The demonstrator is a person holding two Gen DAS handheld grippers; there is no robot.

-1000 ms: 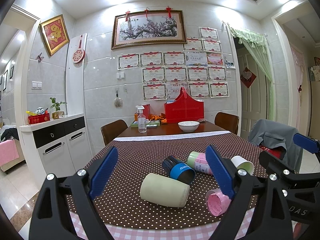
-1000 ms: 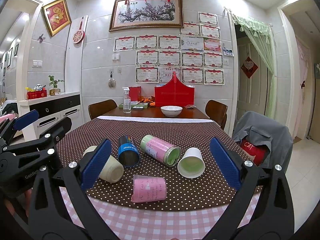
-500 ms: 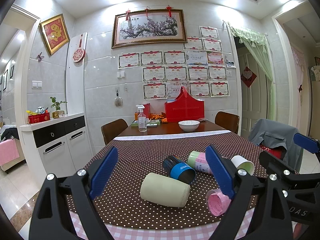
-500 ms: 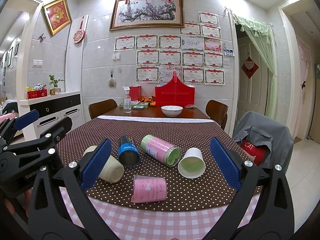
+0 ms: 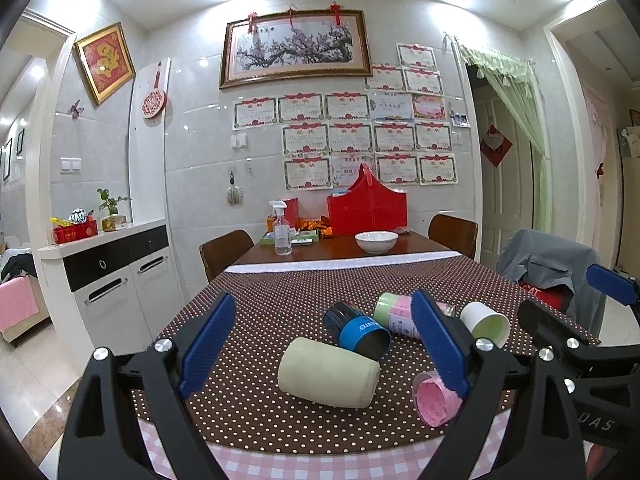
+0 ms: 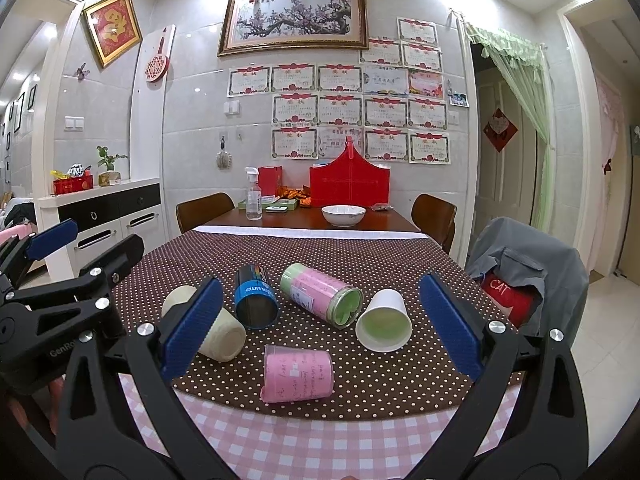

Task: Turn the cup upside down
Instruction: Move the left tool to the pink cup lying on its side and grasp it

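Several cups lie on their sides on the brown dotted cloth: a cream cup (image 5: 328,378) (image 6: 222,332), a blue-banded dark cup (image 5: 358,330) (image 6: 254,298), a pink-and-green tumbler (image 6: 322,294) (image 5: 394,314), a white paper cup (image 6: 384,326) (image 5: 486,324) and a pink cup (image 6: 298,376) (image 5: 434,398). My left gripper (image 5: 324,338) is open, held before the cream cup. My right gripper (image 6: 320,326) is open, held above the table's near edge, with the pink cup between its fingers in view. Neither touches a cup.
The table (image 6: 304,444) has a pink checked cloth at its near edge. At its far end stand a white bowl (image 6: 343,215), a spray bottle (image 6: 253,196) and a red box (image 6: 349,182). Chairs stand around; one at right (image 6: 524,280) carries a grey jacket.
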